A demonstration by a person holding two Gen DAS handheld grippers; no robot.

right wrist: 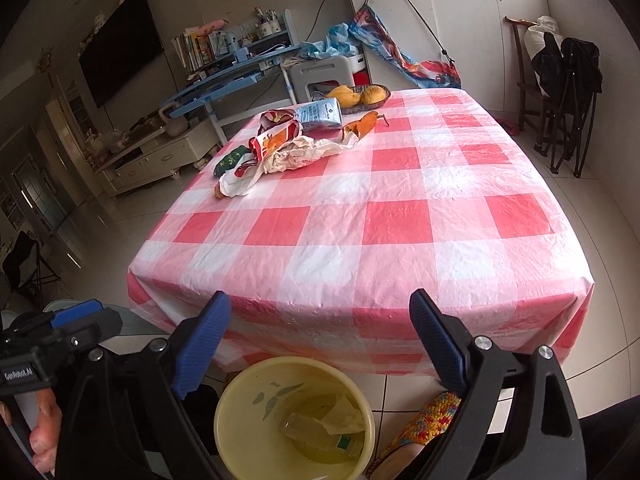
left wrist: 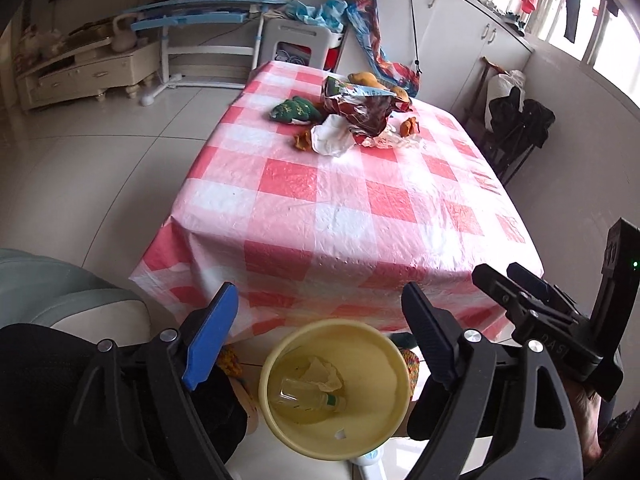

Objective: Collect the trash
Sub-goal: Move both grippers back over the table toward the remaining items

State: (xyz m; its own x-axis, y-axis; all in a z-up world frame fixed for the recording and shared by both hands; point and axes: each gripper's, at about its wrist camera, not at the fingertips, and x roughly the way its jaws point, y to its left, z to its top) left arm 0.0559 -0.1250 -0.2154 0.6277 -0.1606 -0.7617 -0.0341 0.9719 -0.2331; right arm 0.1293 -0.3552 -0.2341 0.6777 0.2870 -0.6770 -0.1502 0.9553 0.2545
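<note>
Yellow bin (left wrist: 335, 390) sits on the floor below the left gripper (left wrist: 320, 332), whose fingers are spread wide and empty; a plastic bottle (left wrist: 308, 396) and crumpled paper lie inside it, and the trash pile (left wrist: 352, 120) lies on the checked tablecloth (left wrist: 320, 208) well beyond the bin. From the right wrist, the right gripper (right wrist: 320, 340) likewise gapes wide, empty, above the bin (right wrist: 294, 420), with wrappers (right wrist: 280, 148) and a fruit basket (right wrist: 364, 96) on the table's far side, beyond the bin.

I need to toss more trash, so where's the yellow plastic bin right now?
The yellow plastic bin sits on the floor at the near edge of the red-and-white checked table, bottom centre in both wrist views.
</note>
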